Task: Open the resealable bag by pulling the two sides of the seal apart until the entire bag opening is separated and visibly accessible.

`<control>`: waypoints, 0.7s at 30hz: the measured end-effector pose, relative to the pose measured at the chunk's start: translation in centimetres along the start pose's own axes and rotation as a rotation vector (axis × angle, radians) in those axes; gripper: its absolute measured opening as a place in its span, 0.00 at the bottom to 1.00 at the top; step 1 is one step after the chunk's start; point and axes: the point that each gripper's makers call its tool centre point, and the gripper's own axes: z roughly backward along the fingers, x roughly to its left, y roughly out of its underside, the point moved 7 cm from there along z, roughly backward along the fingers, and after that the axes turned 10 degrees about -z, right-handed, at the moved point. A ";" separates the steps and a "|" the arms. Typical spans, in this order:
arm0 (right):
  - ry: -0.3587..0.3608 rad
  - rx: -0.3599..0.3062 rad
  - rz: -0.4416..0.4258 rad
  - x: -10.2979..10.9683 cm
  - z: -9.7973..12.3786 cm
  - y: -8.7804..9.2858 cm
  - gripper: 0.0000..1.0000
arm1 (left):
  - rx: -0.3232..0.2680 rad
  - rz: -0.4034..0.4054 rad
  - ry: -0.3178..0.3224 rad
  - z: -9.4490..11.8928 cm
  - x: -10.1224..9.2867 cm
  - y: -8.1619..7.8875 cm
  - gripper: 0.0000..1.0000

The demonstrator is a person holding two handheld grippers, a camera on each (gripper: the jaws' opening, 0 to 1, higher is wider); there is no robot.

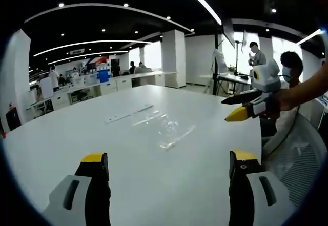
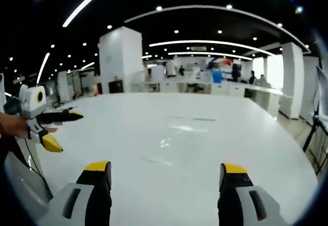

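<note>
A clear resealable bag (image 1: 165, 125) lies flat on the white table (image 1: 66, 134), hard to make out apart from its glints. My left gripper (image 1: 168, 159) is open and empty, a short way in front of the bag. My right gripper (image 1: 234, 107) comes in from the right, open, hovering above the table edge beside the bag and held by a hand. In the right gripper view the bag (image 2: 171, 134) lies ahead of my open right gripper (image 2: 165, 168), and the left gripper (image 2: 62, 129) stands open at the left over the table (image 2: 256, 149).
A thin pale strip (image 1: 128, 114) lies on the table just beyond the bag. A mesh chair (image 1: 300, 159) stands at the table's right edge, with a person (image 1: 291, 69) behind it. Desks, pillars and other people fill the far room.
</note>
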 end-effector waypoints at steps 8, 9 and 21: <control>0.000 0.017 -0.011 -0.5 -1.6 0.0 0.86 | 0.029 -0.009 0.006 -2.2 1.1 0.4 0.94; -0.002 0.021 -0.012 -0.5 -1.5 0.1 0.86 | 0.037 -0.015 0.013 -2.7 1.3 0.4 0.94; 0.006 0.033 -0.028 -0.8 -1.2 0.7 0.86 | 0.054 -0.058 0.054 -5.6 2.0 0.5 0.93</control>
